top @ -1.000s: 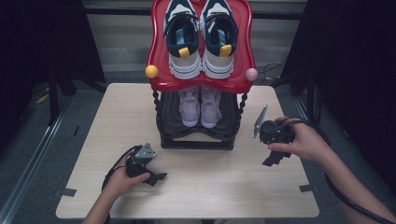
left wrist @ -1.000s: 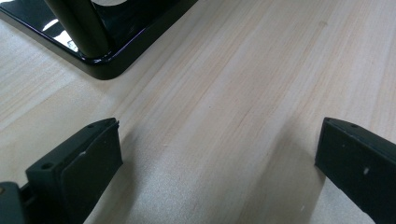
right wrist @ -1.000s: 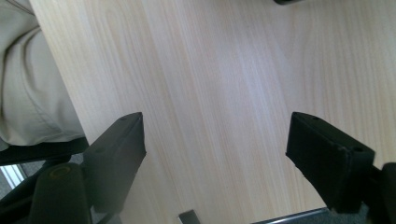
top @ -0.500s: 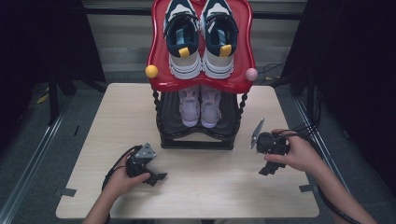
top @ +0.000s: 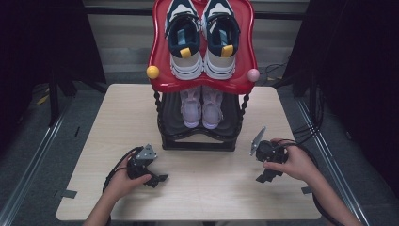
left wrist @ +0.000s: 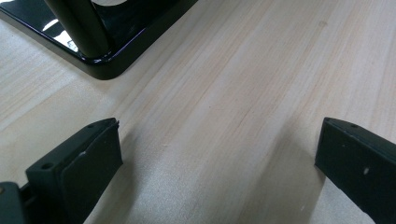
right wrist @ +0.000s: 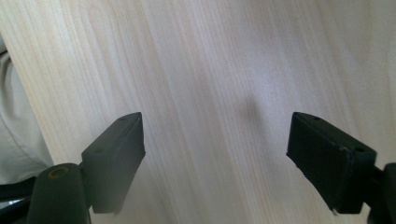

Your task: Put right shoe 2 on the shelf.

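Note:
A two-tier shoe rack stands at the back middle of the wooden table. Its red top shelf carries a pair of navy and white sneakers. A pair of pale pink shoes sits on the black lower shelf. My left gripper rests low at the front left, open over bare wood, with the rack's black base corner just ahead. My right gripper is held at the front right, open, pointing down at bare table.
Yellow and pink knobs stick out at the red shelf's front corners. Black cables trail off the table's right edge. Pale cloth shows past the table's edge in the right gripper view. Dark floor surrounds the table.
My right hand has come down toward the table and a little nearer the front edge, jaws still wide. The left hand and gripper have not moved.

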{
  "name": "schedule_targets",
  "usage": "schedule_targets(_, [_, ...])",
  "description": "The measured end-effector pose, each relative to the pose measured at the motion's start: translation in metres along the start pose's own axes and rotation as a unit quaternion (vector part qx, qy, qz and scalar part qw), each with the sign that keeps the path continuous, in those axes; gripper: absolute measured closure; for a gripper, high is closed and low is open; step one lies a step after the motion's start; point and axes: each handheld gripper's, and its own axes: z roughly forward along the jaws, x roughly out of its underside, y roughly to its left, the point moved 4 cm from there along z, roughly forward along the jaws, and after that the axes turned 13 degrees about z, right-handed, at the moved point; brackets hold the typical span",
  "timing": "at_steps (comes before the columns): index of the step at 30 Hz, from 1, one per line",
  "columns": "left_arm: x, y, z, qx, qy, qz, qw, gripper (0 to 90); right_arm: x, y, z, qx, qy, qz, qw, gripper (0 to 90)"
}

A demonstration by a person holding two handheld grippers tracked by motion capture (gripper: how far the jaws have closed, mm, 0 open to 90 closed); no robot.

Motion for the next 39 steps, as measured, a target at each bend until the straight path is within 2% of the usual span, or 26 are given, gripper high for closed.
schedule_targets(10, [0.000,0.000,0.000,0.000,0.000,0.000,1.0000,0.0,0.005,-0.002,0.015,-0.008,-0.024,0.009,0.9996,17.9])
schedule_targets(12, [0.000,0.000,0.000,0.000,0.000,0.000,1.0000,0.0,0.006,-0.002,0.018,-0.007,-0.029,0.019,0.9994,17.8])
schedule_targets(13, [0.000,0.000,0.000,0.000,0.000,0.000,1.0000,0.0,0.006,-0.003,0.019,-0.007,-0.036,0.012,0.9993,17.8])
schedule_targets(16, [0.000,0.000,0.000,0.000,0.000,0.000,1.0000,0.0,0.006,-0.002,0.023,-0.010,-0.040,0.015,0.9990,17.6])
schedule_targets(19, [0.000,0.000,0.000,0.000,0.000,0.000,1.0000,0.0,0.007,-0.001,0.025,-0.018,-0.039,0.017,0.9989,17.6])
schedule_targets(22, [0.000,0.000,0.000,0.000,0.000,0.000,1.0000,0.0,0.007,-0.002,0.029,-0.013,-0.043,0.008,0.9989,17.6])
schedule_targets(25, [0.000,0.000,0.000,0.000,0.000,0.000,1.0000,0.0,0.008,-0.002,0.032,-0.011,-0.046,0.009,0.9988,17.4])
schedule_targets(26, [0.000,0.000,0.000,0.000,0.000,0.000,1.0000,0.0,0.008,-0.001,0.033,-0.015,-0.044,0.017,0.9988,17.3])
schedule_targets(28, [0.000,0.000,0.000,0.000,0.000,0.000,1.0000,0.0,0.008,-0.002,0.035,-0.009,-0.045,0.006,0.9989,17.3])
schedule_targets(32, [0.000,0.000,0.000,0.000,0.000,0.000,1.0000,0.0,0.010,0.000,0.039,-0.011,-0.049,0.012,0.9987,17.2])
schedule_targets(35, [0.000,0.000,0.000,0.000,0.000,0.000,1.0000,0.0,0.011,0.000,0.042,-0.014,-0.055,0.005,0.9984,17.0])
schedule_targets(36, [0.000,0.000,0.000,0.000,0.000,0.000,1.0000,0.0,0.012,0.001,0.043,-0.014,-0.052,0.019,0.9984,16.9])
schedule_targets(39, [0.000,0.000,0.000,0.000,0.000,0.000,1.0000,0.0,0.011,-0.001,0.046,-0.006,-0.078,0.006,0.9969,14.5])
